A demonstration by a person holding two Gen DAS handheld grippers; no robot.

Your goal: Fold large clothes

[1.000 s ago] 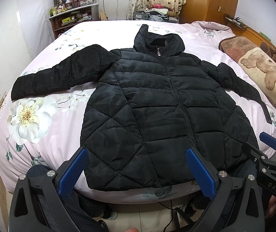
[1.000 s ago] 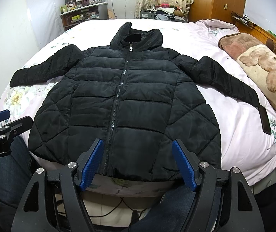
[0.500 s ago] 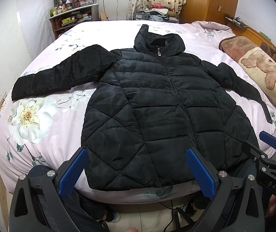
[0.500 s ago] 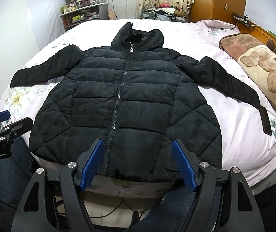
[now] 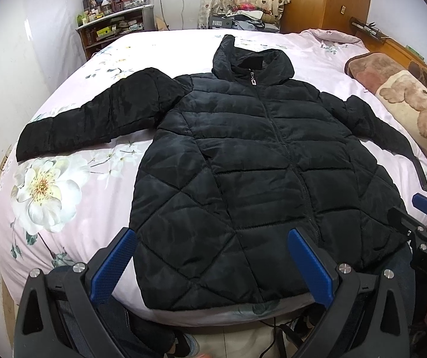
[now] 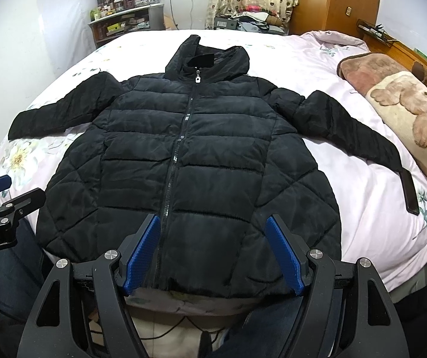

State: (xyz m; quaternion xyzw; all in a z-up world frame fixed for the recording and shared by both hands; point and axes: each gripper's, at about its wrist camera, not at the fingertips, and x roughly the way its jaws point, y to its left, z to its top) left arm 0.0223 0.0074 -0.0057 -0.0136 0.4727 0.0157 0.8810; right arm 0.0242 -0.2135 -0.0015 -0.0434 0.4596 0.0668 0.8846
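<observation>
Black quilted fabric covers most of the bed: the puffer jacket lies front side up, zipped closed, hood toward the far end, hem at the near edge of the mattress. Both sleeves extend outward from the shoulders. The left sleeve rests on the floral sheet; the right sleeve angles toward a rolled bear-print blanket without touching it.

Step in hand: none of the folding is done. The garment is flat and spread, with no fold made.

Tongs state: the left tongs are spread wide and hold nothing. The right tongs are likewise spread and hold nothing. Both hover just short of the hem, above the near bed edge. The left tongs frame the lower-left panel of the jacket; the right tongs frame the lower zipper area, slightly right of it.

Next move, as a judgement: a sleeve fold is the likely first operation. Each pair of tongs must travel outward to a cuff, close on the padded fabric, and carry the sleeve across the chest. Thick padding may spring back when let go.
</observation>
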